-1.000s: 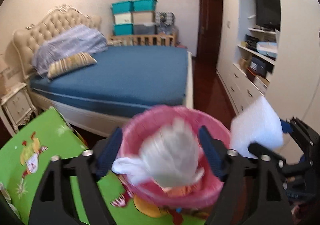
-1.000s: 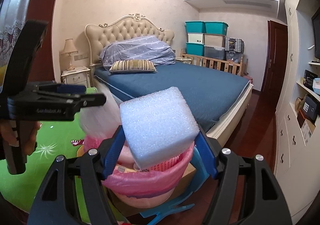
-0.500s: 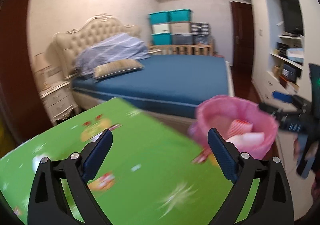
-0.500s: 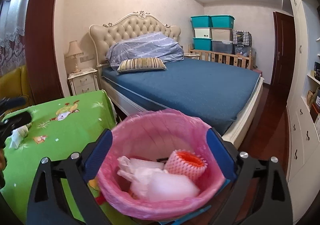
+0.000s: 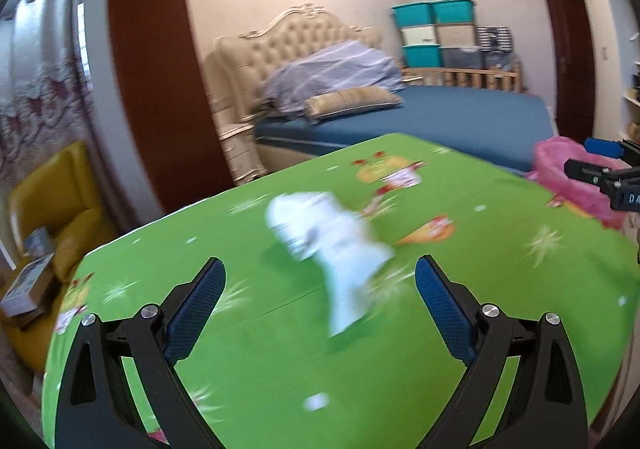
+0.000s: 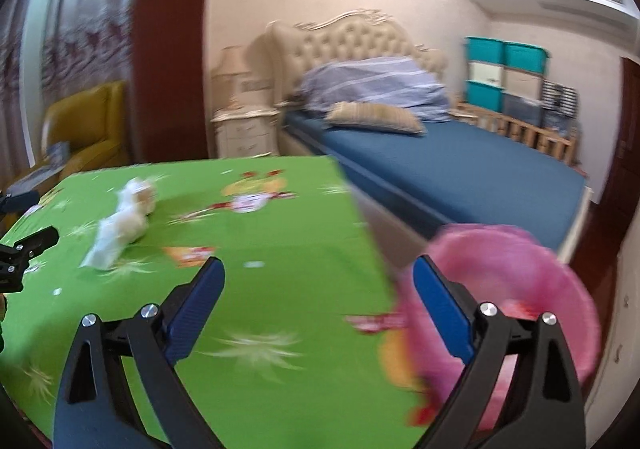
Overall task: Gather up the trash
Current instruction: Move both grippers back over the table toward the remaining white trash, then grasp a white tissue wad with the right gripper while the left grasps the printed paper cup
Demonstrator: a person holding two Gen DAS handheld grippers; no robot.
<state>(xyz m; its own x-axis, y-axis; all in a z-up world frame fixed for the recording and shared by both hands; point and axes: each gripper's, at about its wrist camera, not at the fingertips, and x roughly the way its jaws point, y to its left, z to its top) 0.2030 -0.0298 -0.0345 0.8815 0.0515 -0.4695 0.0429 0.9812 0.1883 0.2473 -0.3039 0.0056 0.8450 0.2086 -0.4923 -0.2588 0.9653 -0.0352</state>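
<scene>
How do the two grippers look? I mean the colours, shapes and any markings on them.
The left gripper and the right gripper look alike: black angular frames with triangular cut-outs, silver screw heads at the joints, and textured blue finger pads. No cables or sleeves are visible.

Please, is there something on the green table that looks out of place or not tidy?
Yes. A crumpled white wrapper lies loose on the green tablecloth, not in the pink bin beside the table. A small white scrap lies nearer the left gripper. Both views are blurred, so finer detail cannot be told.
</scene>
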